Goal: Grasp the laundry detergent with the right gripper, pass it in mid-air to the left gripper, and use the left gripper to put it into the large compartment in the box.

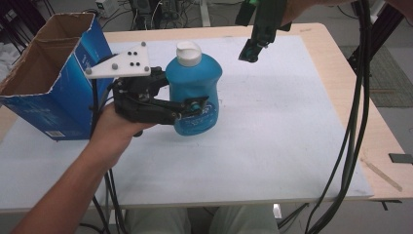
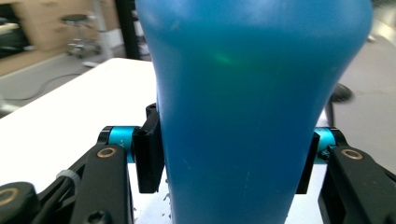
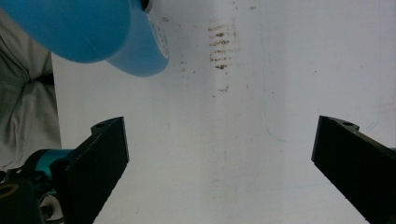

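A blue plastic bottle (image 1: 195, 73) with a white cap stands upright in my left gripper (image 1: 194, 100), which is shut on its waist from the left side. In the left gripper view both pads (image 2: 150, 158) press the bottle (image 2: 252, 116) on either side. The bottle's base looks lifted a little off the white board. My right gripper (image 1: 251, 51) hangs high over the far middle of the board, pointing down. Its jaws are open in the right gripper view (image 3: 219, 135), with nothing between them. The bottle (image 3: 84, 28) shows at that view's top left.
An open blue cardboard box (image 1: 53, 78) lies tilted at the far left, close behind the left hand. A white board (image 1: 272, 141) covers the wooden table (image 1: 341, 53). Thick black cables (image 1: 358, 97) hang down at the right side.
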